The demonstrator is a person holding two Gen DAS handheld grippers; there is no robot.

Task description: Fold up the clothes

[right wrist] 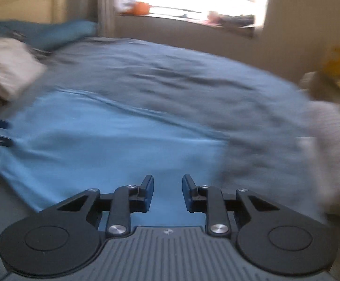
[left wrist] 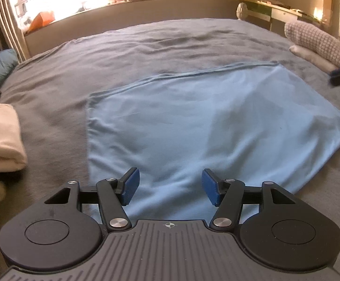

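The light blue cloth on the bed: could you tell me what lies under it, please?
The light blue cloth lies spread on the grey blanket, which shows all around it. Whatever else might sit beneath is covered.

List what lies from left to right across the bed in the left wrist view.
Folded cream cloth stack → flat light blue fabric sheet on the grey bedspread → knitted lilac roll at the far right edge.
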